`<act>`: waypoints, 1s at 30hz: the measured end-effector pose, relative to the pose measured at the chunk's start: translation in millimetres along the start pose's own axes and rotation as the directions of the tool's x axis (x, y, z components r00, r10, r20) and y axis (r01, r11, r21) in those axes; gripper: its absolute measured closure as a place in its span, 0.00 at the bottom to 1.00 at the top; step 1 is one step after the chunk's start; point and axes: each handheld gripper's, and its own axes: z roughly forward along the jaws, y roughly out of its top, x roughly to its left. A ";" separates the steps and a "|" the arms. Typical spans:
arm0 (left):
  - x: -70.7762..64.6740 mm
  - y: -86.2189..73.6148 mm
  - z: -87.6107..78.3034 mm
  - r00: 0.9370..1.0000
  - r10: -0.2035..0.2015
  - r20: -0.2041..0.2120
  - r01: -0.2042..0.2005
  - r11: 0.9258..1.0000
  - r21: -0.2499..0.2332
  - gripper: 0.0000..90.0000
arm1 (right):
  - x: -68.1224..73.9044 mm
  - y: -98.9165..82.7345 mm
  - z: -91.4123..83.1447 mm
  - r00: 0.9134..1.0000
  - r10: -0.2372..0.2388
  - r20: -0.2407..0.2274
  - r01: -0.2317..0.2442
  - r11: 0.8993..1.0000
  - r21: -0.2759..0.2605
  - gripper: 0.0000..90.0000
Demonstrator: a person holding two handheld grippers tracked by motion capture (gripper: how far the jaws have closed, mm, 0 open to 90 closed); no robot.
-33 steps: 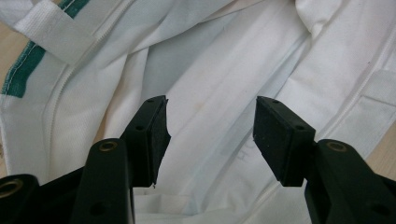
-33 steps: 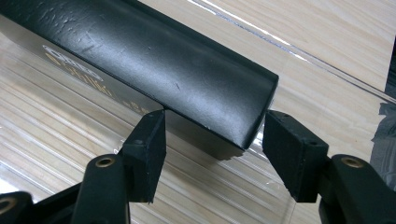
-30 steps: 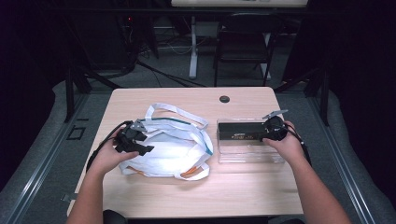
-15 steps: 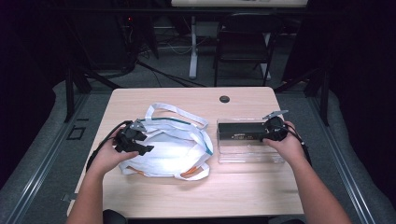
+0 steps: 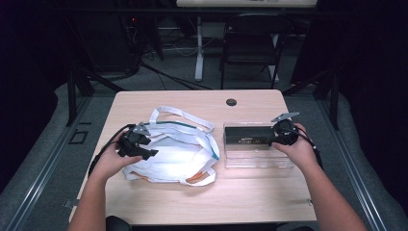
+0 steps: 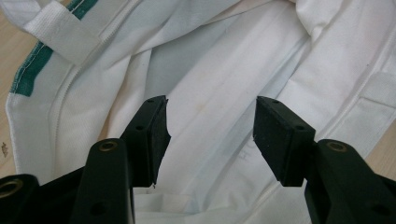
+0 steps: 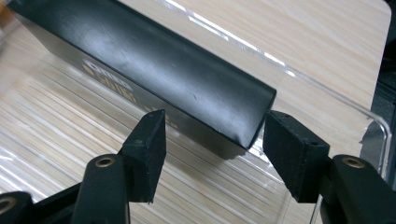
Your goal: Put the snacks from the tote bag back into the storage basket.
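The left gripper [image 5: 144, 149] rests on the white bag [image 5: 178, 154] at the left of the surface [image 5: 255, 197], jaws open over the cloth. The right gripper [image 5: 274, 140] sits at the end of the black box [image 5: 248, 136] in the clear tray [image 5: 260, 161], jaws open either side of its corner.
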 end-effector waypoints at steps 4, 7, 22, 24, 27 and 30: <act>-0.3 0.1 -0.4 1.000 0.001 0.002 -0.001 1.000 -0.002 0.50 | 3.4 4.2 -8.3 1.000 -0.015 0.000 0.015 1.000 -0.008 0.44; -0.5 0.3 -1.3 1.000 0.003 0.001 -0.003 1.000 -0.001 0.50 | 5.8 7.5 -14.0 1.000 -0.019 -0.009 0.019 1.000 -0.021 0.44; -0.6 0.4 -6.3 1.000 0.001 0.000 -0.001 1.000 -0.023 0.50 | 29.1 26.6 -43.0 0.997 -0.063 -0.038 0.061 0.997 -0.053 0.50; -0.4 0.4 -6.6 1.000 0.000 -0.001 0.000 1.000 -0.023 0.50 | 33.3 28.7 -46.7 0.997 -0.066 -0.042 0.063 0.996 -0.065 0.52; -0.5 0.1 -6.3 1.000 0.001 -0.002 -0.001 1.000 -0.020 0.50 | 38.1 30.4 -50.9 0.996 -0.070 -0.049 0.067 0.996 -0.063 0.54; -0.3 -0.1 -6.3 1.000 0.001 -0.004 -0.001 1.000 -0.019 0.50 | 42.9 30.9 -54.6 0.996 -0.061 -0.061 0.056 0.995 -0.079 0.57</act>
